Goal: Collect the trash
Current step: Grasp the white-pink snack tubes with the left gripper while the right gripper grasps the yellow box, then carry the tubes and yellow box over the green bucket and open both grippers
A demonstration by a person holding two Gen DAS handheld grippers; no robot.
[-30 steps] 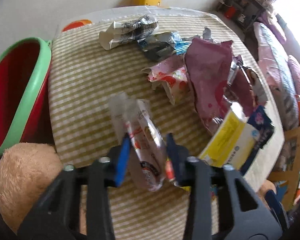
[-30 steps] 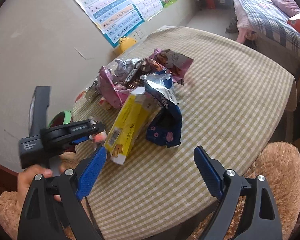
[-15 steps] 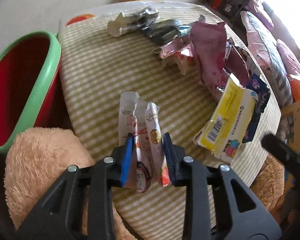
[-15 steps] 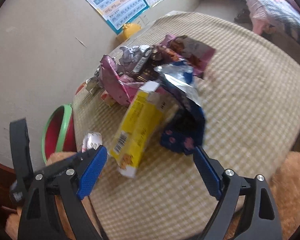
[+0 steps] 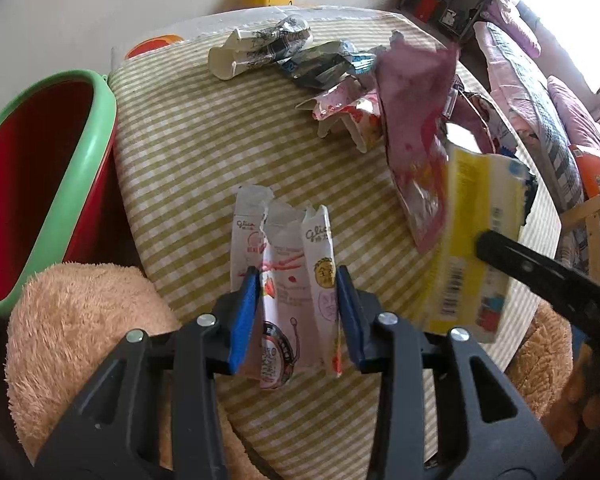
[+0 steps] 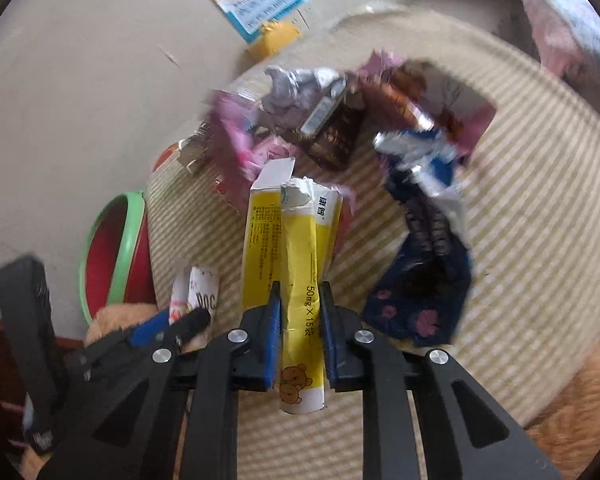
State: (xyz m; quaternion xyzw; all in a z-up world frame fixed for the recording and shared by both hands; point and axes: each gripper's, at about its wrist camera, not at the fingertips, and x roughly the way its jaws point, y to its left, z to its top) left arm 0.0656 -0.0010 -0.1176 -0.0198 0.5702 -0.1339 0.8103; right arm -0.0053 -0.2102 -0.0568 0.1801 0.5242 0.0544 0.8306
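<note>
My left gripper (image 5: 296, 280) is shut on a torn white and pink snack box (image 5: 288, 264) and holds it above the checked table (image 5: 188, 148). My right gripper (image 6: 300, 292) is shut on a crushed yellow medicine box (image 6: 300, 256); the box also shows in the left wrist view (image 5: 472, 240). A red bin with a green rim (image 5: 32, 168) stands left of the table, also in the right wrist view (image 6: 112, 248). A heap of wrappers (image 6: 340, 120) lies on the far part of the table.
A crushed paper cup (image 5: 256, 46), a silver wrapper (image 5: 324, 64), a pink bag (image 5: 412, 96) and a dark blue bag (image 6: 424, 292) lie on the table. Tan plush (image 5: 72, 320) sits below the near edge. A bed (image 5: 540, 92) stands at the right.
My right gripper went from wide open to shut on the yellow box and lifted it. My left gripper drew back toward the table's near edge with the snack box.
</note>
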